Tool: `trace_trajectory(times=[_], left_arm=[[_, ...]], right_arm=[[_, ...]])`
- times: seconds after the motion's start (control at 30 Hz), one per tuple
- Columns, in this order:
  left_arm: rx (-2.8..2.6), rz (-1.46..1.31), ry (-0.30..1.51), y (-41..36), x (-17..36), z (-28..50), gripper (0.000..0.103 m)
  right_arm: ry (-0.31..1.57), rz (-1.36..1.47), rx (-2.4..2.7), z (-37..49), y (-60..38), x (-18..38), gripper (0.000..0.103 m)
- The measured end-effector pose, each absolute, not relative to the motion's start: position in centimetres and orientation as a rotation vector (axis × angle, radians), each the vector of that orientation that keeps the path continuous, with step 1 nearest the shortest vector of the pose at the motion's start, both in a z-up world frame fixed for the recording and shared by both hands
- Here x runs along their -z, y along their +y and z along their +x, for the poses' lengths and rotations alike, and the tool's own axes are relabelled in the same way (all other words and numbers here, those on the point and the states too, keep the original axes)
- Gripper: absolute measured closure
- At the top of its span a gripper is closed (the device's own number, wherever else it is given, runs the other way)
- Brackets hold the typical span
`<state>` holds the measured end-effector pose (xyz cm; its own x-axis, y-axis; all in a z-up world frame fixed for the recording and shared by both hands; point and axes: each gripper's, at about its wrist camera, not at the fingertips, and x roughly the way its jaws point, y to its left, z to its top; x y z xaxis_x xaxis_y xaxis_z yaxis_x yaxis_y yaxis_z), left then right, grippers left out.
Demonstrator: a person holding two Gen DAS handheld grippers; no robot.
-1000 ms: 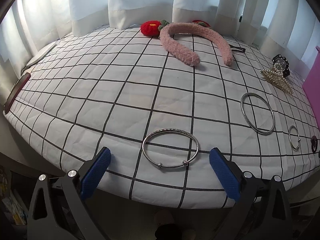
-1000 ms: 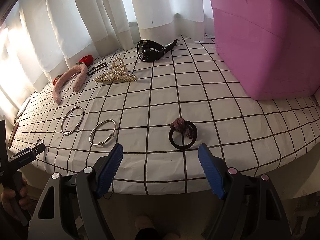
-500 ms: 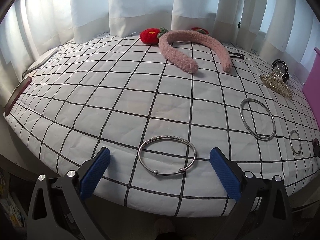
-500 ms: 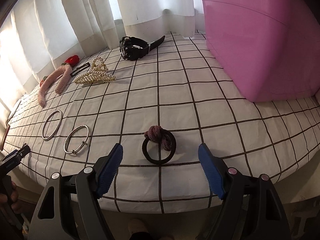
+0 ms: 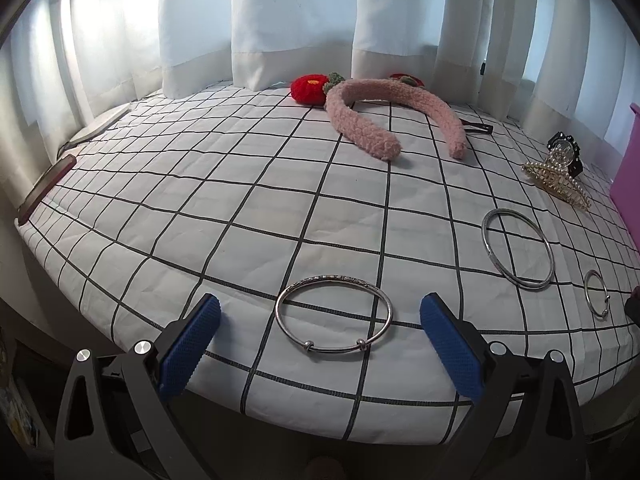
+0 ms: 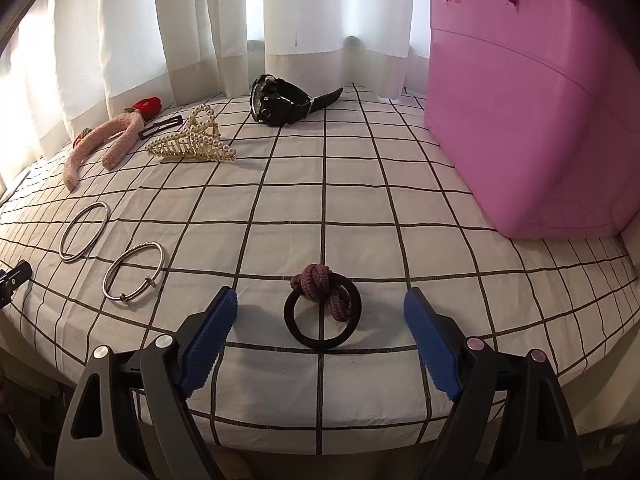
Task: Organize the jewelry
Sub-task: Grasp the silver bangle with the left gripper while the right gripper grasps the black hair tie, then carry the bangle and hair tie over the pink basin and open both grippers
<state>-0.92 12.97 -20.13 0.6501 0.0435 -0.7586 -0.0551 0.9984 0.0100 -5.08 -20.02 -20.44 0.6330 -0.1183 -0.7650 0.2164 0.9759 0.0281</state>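
Grid-checked tablecloth is carrying everything. Nearest: right gripper jaws opening around one hair tie, untouched; left gripper spread, flanking one beaded bangle. Beyond are lying two more bangles, one pearl claw clip, one watch.

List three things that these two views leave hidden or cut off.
- Purple bin: its inside is hidden by its own wall in the right view.
- Hair tie: cut off by the left view's edge.
- Red flower: mostly hidden behind the headband in the left view.
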Motion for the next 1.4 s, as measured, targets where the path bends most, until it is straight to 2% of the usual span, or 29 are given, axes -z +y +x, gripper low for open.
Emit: trace_trajectory(times=[0.17, 0.37, 0.47, 0.53, 0.57, 0.67, 0.7, 0.73, 0.93, 1.4], left_arm=[[-0.054, -0.015, 0.865, 12.8, 20.0, -1.0, 0.009], [-0.033, -0.010, 0.860, 12.5, 19.9, -1.3, 0.019], [-0.001, 0.002, 0.856, 12.1, 19.7, -1.5, 0.030], [0.026, 0.013, 0.853, 11.7, 19.5, -1.6, 0.045], [0.038, 0.022, 0.851, 11.5, 19.4, -1.7, 0.049], [0.041, 0.019, 0.851, 11.5, 19.5, -1.6, 0.049], [0.041, 0.021, 0.852, 11.5, 19.5, -1.6, 0.049], [0.042, 0.022, 0.854, 11.4, 19.5, -1.6, 0.049], [0.047, 0.008, 0.874, 11.6, 19.3, -1.4, 0.049], [0.072, -0.020, 0.877, 11.1, 17.8, -0.9, 0.049]], right_arm=[[0.864, 0.122, 0.185, -5.1, -20.0, 20.4, 0.023], [0.852, 0.116, 0.181, -5.4, -19.7, 20.3, 0.027], [0.855, 0.109, 0.166, -5.4, -19.5, 20.2, 0.033], [0.852, 0.098, 0.149, -5.5, -19.1, 20.0, 0.043], [0.850, 0.092, 0.140, -5.5, -18.8, 20.0, 0.047], [0.849, 0.076, 0.116, -5.5, -18.1, 19.8, 0.068], [0.849, 0.068, 0.113, -5.5, -17.8, 19.7, 0.082], [0.851, 0.065, 0.109, -5.4, -17.7, 19.7, 0.085], [0.860, 0.120, 0.092, -5.3, -18.4, 19.6, 0.089], [0.846, 0.171, 0.088, -5.4, -19.1, 18.4, 0.090]])
